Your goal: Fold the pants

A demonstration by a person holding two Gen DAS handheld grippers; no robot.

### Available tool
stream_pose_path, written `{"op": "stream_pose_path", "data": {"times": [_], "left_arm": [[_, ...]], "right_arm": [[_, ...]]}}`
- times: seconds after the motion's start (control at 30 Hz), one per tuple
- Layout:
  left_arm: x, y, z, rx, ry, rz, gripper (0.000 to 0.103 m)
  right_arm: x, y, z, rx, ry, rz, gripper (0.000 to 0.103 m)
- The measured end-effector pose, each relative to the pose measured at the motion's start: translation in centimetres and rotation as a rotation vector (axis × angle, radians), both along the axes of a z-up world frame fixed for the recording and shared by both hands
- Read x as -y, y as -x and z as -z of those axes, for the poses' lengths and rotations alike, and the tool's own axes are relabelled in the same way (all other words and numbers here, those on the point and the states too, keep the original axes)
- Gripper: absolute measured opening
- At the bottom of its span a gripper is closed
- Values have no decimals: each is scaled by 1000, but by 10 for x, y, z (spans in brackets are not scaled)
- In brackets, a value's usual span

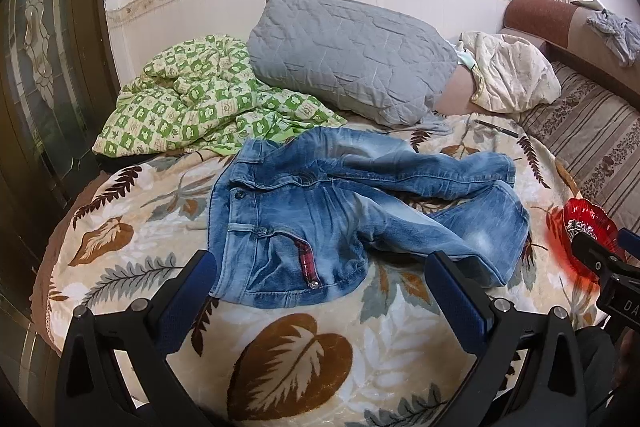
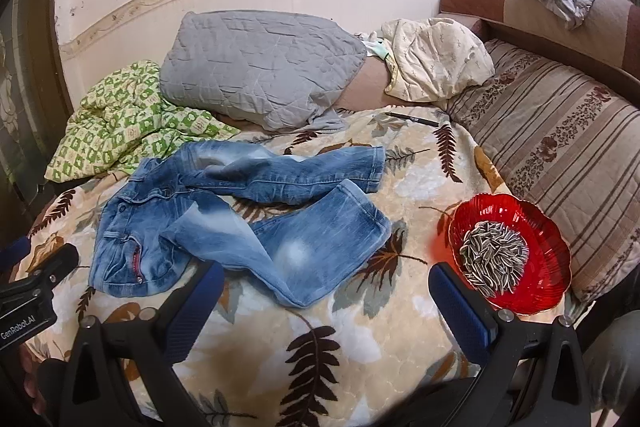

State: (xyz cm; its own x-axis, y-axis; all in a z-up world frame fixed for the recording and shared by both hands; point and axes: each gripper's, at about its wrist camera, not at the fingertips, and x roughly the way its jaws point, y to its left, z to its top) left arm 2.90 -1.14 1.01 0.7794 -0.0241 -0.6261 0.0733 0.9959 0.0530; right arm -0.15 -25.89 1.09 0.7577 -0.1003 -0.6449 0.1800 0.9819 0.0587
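On leaf blanket [image 1: 120,239]: jeans [image 1: 320,211] crumpled; both tongs agape

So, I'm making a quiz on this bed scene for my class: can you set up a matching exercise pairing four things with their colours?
Things:
1. jeans
2. bowl
3. pillow
4. crumpled quilt

Colours:
A. grey
B. green and cream check
C. faded blue
D. red

Pairs: 1-C, 2-D, 3-A, 4-B

Cloth and glossy plastic on the bed

Faded denim jeans [image 1: 344,203] are lying on a plush, quilted blanket [image 1: 304,347]; the red bowl [image 2: 536,227] is shining, glossy and translucent.
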Motion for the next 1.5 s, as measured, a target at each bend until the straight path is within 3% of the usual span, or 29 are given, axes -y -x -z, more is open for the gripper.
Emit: {"op": "stream_pose_path", "data": {"times": [0.3,0.47,0.73,0.93,1.0,1.07,1.1,1.17,1.27,1.4,1.43,1.47,1.5], "left_arm": [[2,-1,5,-11,35,44,103],[15,-14,-2,-8,3,197,103],[82,-73,-7,-2,-177,554,103],[140,-136,4,16,-305,696,103],[157,-157,14,-2,-333,717,103],[174,-178,26,-26,-373,725,102],[183,-190,34,-41,-396,732,100],[196,-207,50,-64,-439,747,75],[211,-229,78,-147,-494,798,48],[224,-244,111,-197,-548,872,41],[226,-247,119,-212,-567,880,28],[228,-252,129,-254,-583,879,11],[228,-255,134,-285,-586,873,9]], "right_arm": [[2,-3,4,-9,-30,-12,103],[11,-6,6,-18,-88,-50,103],[75,-33,10,-20,-201,-54,103],[130,-96,14,-83,-232,-87,103],[141,-118,17,-108,-244,-91,99],[154,-148,23,-141,-244,-63,85],[162,-166,29,-171,-240,-45,84],[171,-195,48,-242,-273,-35,68],[182,-238,87,-360,-340,-28,64],[187,-275,117,-369,-436,-35,64],[185,-286,124,-365,-463,-49,56],[181,-293,129,-372,-463,-68,40],[173,-304,137,-405,-435,-99,8]]}}
